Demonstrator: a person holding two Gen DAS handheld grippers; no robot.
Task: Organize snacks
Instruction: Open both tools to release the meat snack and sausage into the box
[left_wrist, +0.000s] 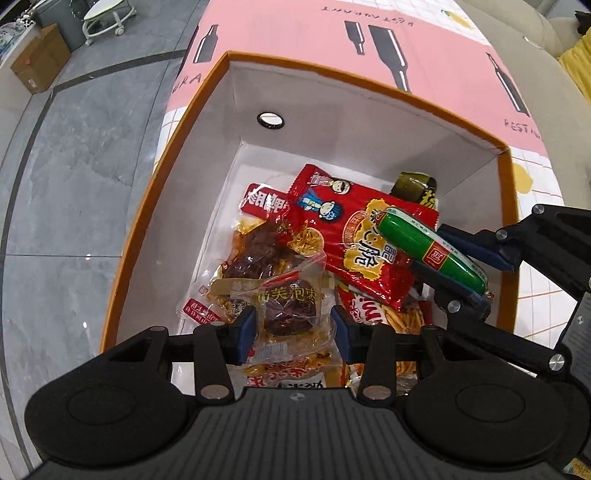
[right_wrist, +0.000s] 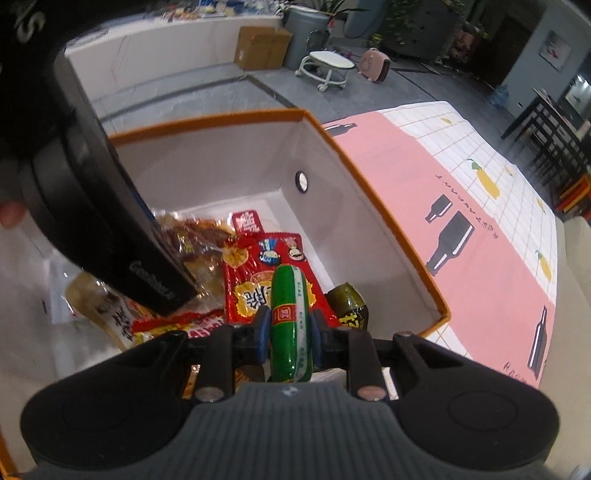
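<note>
An orange-rimmed white box (left_wrist: 236, 96) holds several snack packs. My left gripper (left_wrist: 293, 326) is over the box's near end; its blue pads stand on either side of a clear pack of dark dried fruit (left_wrist: 291, 306), seemingly closed on it. My right gripper (right_wrist: 286, 328) is shut on a green sausage (right_wrist: 286, 314) and holds it over the box; the sausage (left_wrist: 428, 247) shows at the right of the left wrist view. A red snack bag (left_wrist: 354, 236) lies under it, also in the right wrist view (right_wrist: 251, 280). The left gripper body (right_wrist: 92, 206) hides the box's left part.
The box (right_wrist: 373, 206) stands on a pink and white grid tablecloth (right_wrist: 480, 206). A dark green pack (left_wrist: 413, 186) lies in the box's far right corner. Grey tiled floor (left_wrist: 74, 166) is beside the table, with a cardboard carton (right_wrist: 262, 46) and a white stool (right_wrist: 327, 68) farther off.
</note>
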